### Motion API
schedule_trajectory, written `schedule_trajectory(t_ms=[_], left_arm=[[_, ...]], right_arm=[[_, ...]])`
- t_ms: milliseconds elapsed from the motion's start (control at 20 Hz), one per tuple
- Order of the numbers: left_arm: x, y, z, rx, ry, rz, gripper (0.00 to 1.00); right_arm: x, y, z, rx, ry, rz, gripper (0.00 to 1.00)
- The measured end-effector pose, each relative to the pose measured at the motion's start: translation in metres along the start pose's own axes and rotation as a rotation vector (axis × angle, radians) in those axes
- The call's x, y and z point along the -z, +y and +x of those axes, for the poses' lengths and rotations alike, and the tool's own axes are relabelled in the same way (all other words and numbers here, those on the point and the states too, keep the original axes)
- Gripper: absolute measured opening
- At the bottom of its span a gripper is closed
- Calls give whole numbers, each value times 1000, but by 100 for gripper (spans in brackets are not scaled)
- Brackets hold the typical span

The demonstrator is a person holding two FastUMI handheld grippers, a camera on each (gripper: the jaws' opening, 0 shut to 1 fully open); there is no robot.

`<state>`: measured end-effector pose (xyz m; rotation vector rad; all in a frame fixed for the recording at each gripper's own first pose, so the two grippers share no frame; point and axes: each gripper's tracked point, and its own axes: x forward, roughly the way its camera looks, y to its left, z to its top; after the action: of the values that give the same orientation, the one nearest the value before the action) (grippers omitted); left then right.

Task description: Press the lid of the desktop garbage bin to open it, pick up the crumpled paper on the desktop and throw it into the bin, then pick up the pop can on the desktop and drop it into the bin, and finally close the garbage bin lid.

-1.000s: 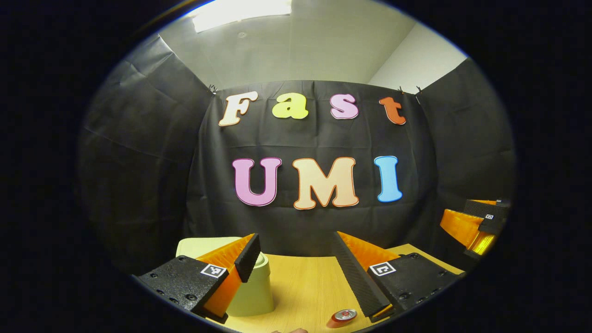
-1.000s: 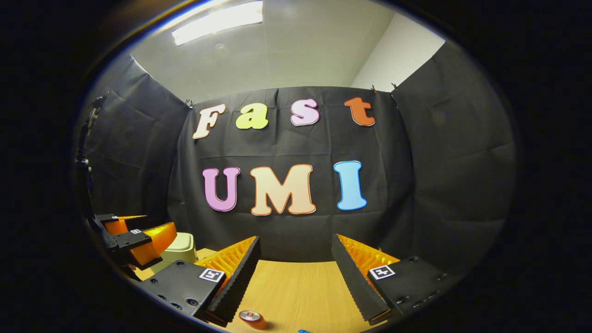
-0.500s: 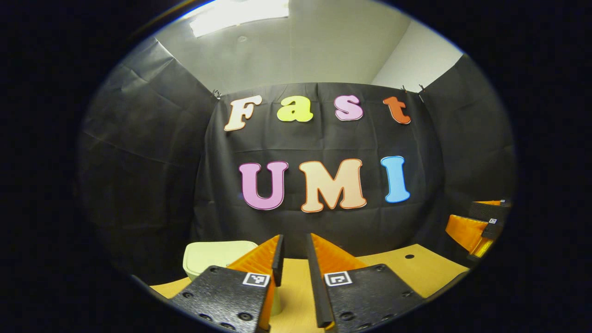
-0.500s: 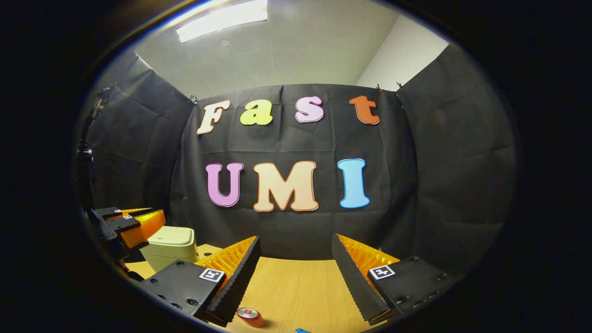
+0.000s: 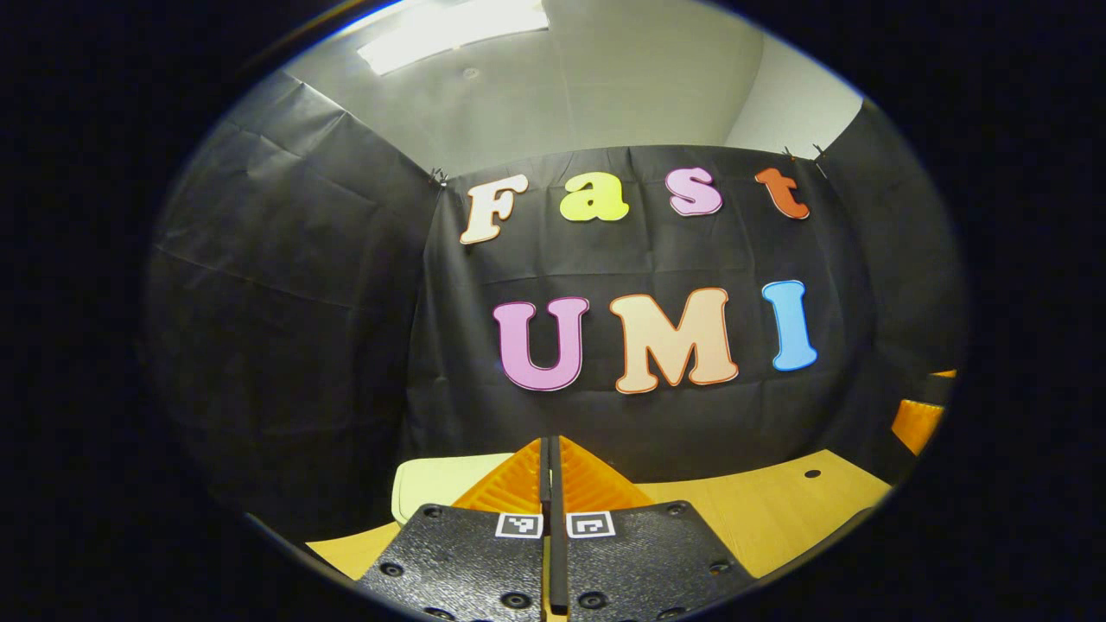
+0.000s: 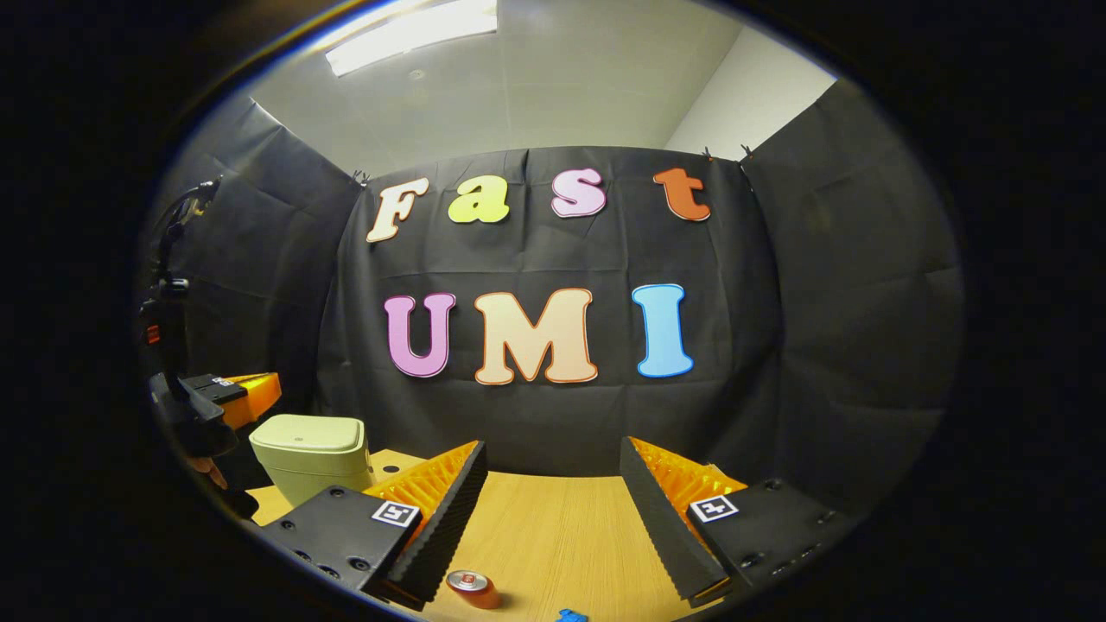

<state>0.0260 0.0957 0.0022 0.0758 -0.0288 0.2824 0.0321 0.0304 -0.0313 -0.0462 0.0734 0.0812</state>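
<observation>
Two grippers are recorded: the left gripper (image 5: 549, 458) is seen with fingers pressed together on nothing, just above the garbage bin (image 6: 313, 453); the right gripper (image 6: 553, 497) is held spread wide over the wooden desktop (image 6: 553, 536). The bin's lid (image 6: 309, 432) is seen down; the pop can (image 6: 472, 587) is noted lying on the desktop, near the right gripper's left finger (image 6: 441, 518); the crumpled paper cannot be made out.

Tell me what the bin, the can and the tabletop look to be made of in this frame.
The bin looks like matte moulded plastic: pale, even colour, rounded edges, no shine. The can looks like metal: a bright silvery end with a glint, and a glossy red side. The tabletop shows light wood grain in fine streaks; whether it is solid wood or a printed laminate cannot be told.
</observation>
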Motion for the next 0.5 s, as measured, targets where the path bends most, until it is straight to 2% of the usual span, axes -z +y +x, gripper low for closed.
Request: schedule_trajectory(t_ms=[250,500], left_arm=[[21,37,23,-68,55,1,0],[59,55,42,-80,141,-44,0]], right_arm=[[14,0,0,26,42,-8,97],[38,2,0,40,119,-1,97]])
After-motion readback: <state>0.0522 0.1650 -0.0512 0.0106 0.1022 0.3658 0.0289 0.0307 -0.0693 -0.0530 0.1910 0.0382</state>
